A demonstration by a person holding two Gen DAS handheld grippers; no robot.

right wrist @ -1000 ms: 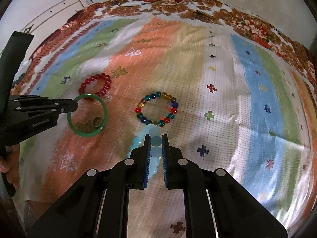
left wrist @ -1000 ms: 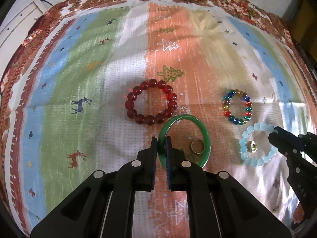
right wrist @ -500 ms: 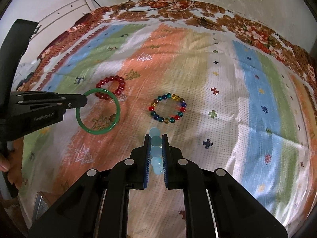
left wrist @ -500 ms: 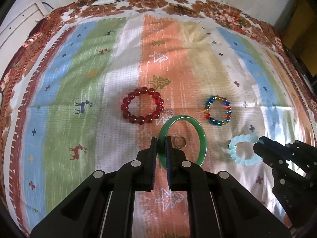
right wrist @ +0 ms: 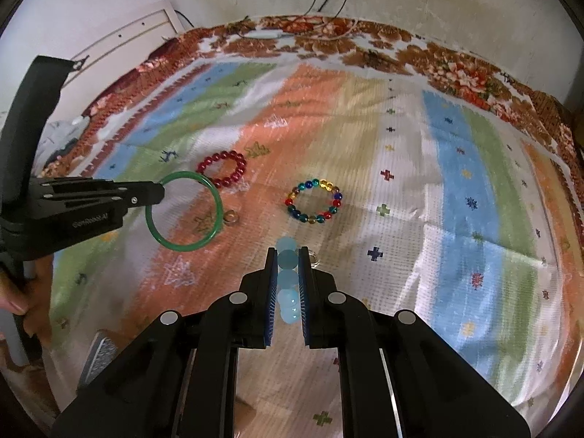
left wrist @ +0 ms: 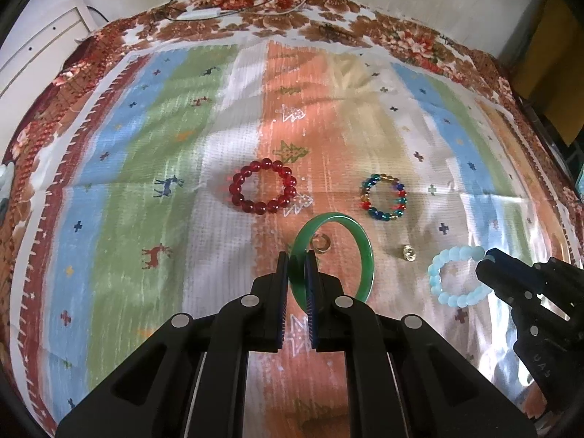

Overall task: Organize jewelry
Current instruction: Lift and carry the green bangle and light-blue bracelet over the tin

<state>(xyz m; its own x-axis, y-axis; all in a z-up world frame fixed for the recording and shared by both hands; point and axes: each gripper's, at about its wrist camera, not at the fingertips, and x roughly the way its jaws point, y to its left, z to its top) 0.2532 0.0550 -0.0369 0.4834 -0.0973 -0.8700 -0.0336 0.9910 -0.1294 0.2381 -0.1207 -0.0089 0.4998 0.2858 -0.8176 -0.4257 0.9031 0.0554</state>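
My left gripper point(left wrist: 296, 257) is shut on the green bangle point(left wrist: 365, 255), which hangs lifted off the striped cloth point(left wrist: 146, 168). In the right wrist view the same bangle point(right wrist: 215, 200) shows at the left gripper's tip point(right wrist: 160, 191). My right gripper point(right wrist: 286, 255) is shut on the pale blue bead bracelet point(right wrist: 286, 259), held edge-on above the cloth; the left wrist view shows that bracelet point(left wrist: 443, 292) as a ring at the right gripper's tip point(left wrist: 487, 259). A red bead bracelet point(left wrist: 262, 189), a multicoloured bead bracelet point(left wrist: 383, 197) and two small rings point(left wrist: 321, 242) point(left wrist: 409, 253) lie on the cloth.
The cloth point(right wrist: 456, 189) covers a table that stands against a white wall, with cables point(left wrist: 233, 11) along its far edge. A white cabinet point(left wrist: 40, 47) stands at the far left. A person's hand point(right wrist: 14, 292) holds the left gripper's handle.
Both grippers have risen with their bracelets, so the cloth and the pieces on it look smaller and farther. The two small rings, once inside the held bracelets, now lie uncovered on the cloth.
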